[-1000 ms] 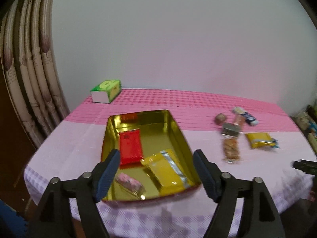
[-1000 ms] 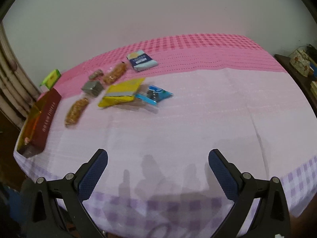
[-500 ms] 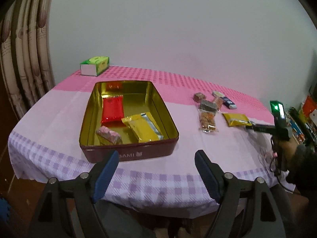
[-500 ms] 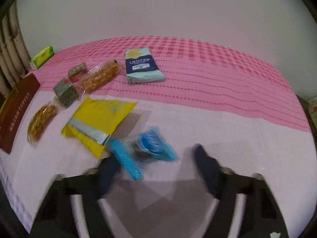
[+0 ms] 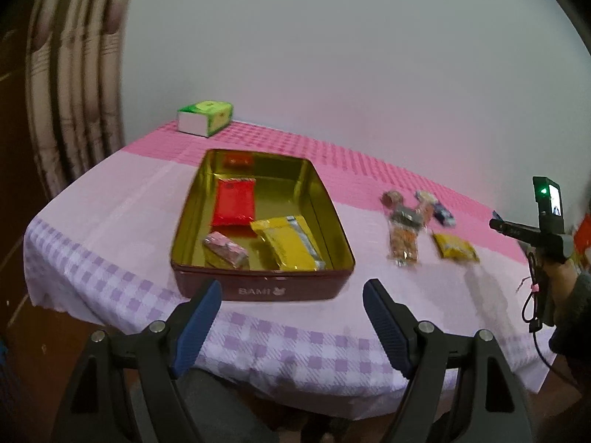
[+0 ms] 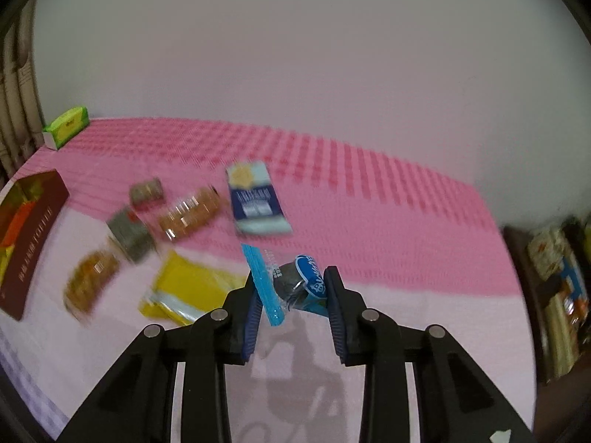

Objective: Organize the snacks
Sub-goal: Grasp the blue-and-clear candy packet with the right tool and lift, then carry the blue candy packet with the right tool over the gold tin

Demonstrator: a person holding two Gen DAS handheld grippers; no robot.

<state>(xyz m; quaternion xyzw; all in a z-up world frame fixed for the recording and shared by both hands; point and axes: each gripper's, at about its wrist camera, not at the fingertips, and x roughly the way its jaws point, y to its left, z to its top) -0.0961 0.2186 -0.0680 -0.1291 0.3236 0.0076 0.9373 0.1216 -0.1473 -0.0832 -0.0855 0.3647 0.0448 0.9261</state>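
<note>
Blue plastic-wrapped cookie snack [image 6: 295, 284] is pinched btwn pads of right gripper [image 6: 291, 288], lifted off pink-and-lilac checked tablecloth [image 6: 369, 199]. Left gripper [image 5: 291, 306] gapes wide, empty, in front of dark-red rectangular tin w/ gold inside [image 5: 258, 289] holding red, yellow & pink packets.

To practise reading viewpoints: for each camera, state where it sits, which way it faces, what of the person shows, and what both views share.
Left wrist: on the open left gripper, off the table's near edge, facing the tin and wall; the person's right hand shows.
Right wrist: on the right gripper, above the tablecloth, facing the loose snacks; it is shut on the blue cookie packet; no body shows.
Shared: tin, green box, yellow packet.
</note>
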